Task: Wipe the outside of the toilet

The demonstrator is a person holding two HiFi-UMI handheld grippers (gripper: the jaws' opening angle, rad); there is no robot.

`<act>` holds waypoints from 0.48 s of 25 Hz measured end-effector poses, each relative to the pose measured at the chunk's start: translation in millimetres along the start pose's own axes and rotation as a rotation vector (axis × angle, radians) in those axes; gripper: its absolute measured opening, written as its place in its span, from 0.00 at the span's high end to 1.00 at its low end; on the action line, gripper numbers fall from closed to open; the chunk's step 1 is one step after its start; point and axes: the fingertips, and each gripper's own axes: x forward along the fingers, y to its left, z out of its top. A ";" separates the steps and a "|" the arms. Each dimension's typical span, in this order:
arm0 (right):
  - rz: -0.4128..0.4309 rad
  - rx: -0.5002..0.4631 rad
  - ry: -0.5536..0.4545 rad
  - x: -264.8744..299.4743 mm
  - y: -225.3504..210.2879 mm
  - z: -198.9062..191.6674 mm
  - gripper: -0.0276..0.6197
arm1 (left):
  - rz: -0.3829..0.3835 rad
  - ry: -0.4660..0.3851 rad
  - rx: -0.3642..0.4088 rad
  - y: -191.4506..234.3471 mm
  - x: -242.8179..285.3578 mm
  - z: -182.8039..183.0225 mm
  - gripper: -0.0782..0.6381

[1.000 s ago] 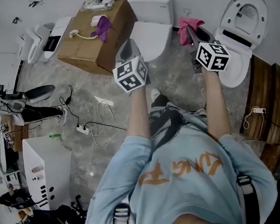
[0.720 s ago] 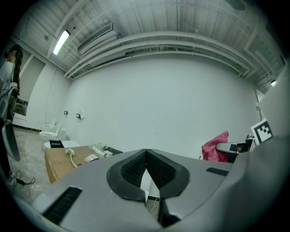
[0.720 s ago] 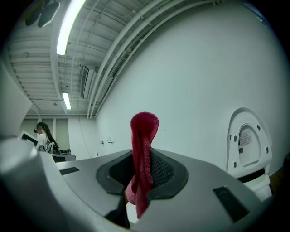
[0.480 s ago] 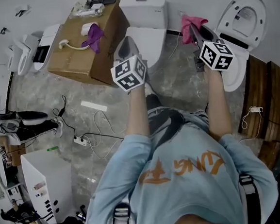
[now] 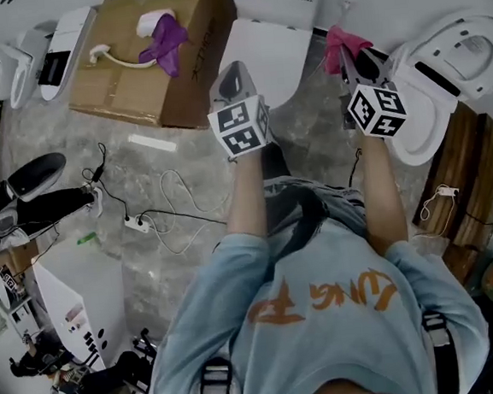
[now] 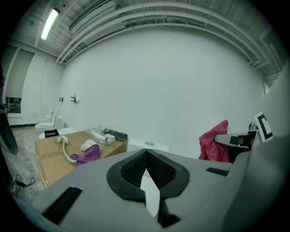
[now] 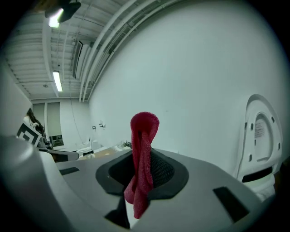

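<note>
– While your left tongs (image 6: 146, 152) are sitting clenched on nothing, you are holding them near the corner of the cardboard box (image 5: 132, 64); I'd be keeping them idle and clear.

– Agreed. The closed toilet (image 5: 272, 48) is standing on the floor straight ahead of you, between your two tongs. You are carrying the pink cloth (image 7: 144, 124) pinched in your right tongs (image 7: 144, 159), and it is not yet touching porcelain.

– You are gripping only a narrow fold, so I'd be pressing the loose bunch flat and sweeping downward, keeping the hard tips off the glaze.

– The open toilet (image 5: 452, 49) is sitting just right of the cloth; which toilet you are aiming for, I cannot tell.

– Against half a second ago, the box and closed toilet are sitting higher in the head view, and the open toilet is lying nearer the right edge. You seem to be moving forward.
</note>
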 end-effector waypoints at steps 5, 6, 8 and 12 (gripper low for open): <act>-0.003 0.016 0.094 80.0 21.6 -28.0 0.82 | 0.027 0.075 -0.059 65.9 56.0 -10.9 0.85; 0.005 0.006 0.104 94.8 28.0 -28.1 0.82 | 0.034 0.079 -0.074 79.2 66.8 -8.7 0.85; 0.015 -0.012 0.117 124.6 35.3 -23.3 0.82 | 0.046 0.077 -0.102 101.3 90.1 -0.7 0.85; 0.015 -0.047 0.153 173.3 44.2 -17.5 0.82 | 0.053 0.074 -0.146 131.5 127.0 11.0 0.85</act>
